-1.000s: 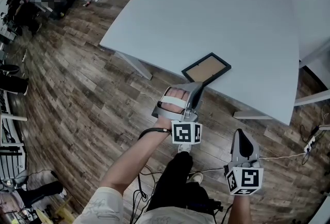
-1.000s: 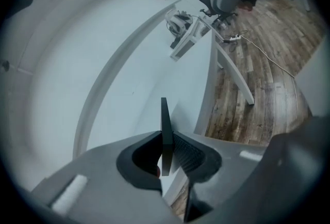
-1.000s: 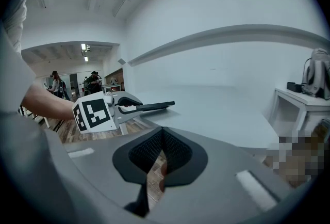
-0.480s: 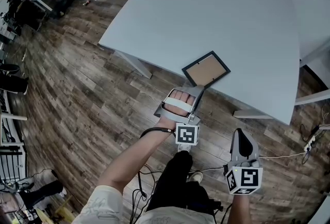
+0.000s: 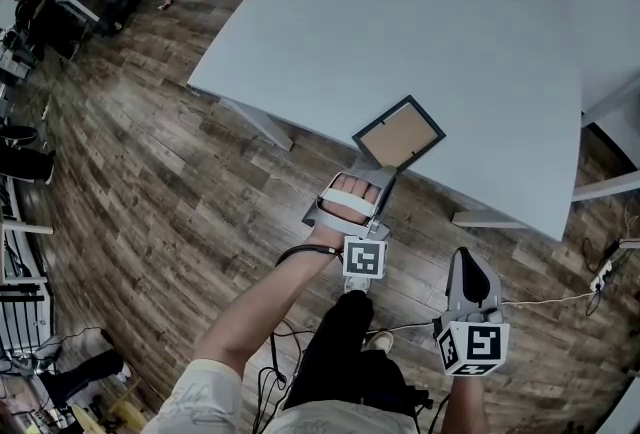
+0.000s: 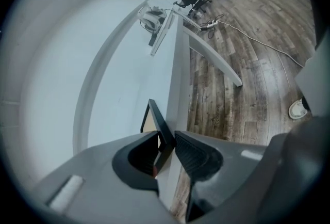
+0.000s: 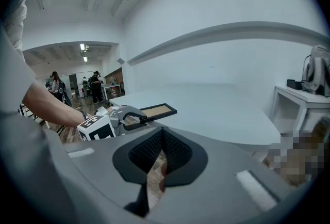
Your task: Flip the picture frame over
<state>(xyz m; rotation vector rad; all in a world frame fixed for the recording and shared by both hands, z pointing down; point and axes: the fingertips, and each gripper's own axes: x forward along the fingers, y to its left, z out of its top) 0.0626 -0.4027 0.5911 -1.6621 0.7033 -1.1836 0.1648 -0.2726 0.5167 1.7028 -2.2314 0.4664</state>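
Left gripper (image 5: pixel 384 167): jaws pinched on the near corner of the picture frame (image 5: pixel 400 134). Frame lies at the table's (image 5: pixel 430 12) near edge, brown panel up, far corner well onto the table. In the right gripper view the held corner looks a touch off the table, but I can't confirm it.

Step in hand, as I read it: start the flip.
- The bite covers one corner only and is thin, so I expect the frame to swing about the pads. Keep the squeeze firm and the roll slow.
- Use the frame's far edge as the pivot on the table: lift my corner, roll the wrist over, and lay it down further in from the near edge.
- Don't pull toward me. It's bare floor past the table's near edge, and a slip there means a drop.
- Watch for the dark rim skidding on the smooth table top.

Right gripper (image 5: pixel 468 262): below and outside the table's near edge, well apart from the frame, jaws closed with nothing in them. It's free to stop the far edge if the pivot slides.
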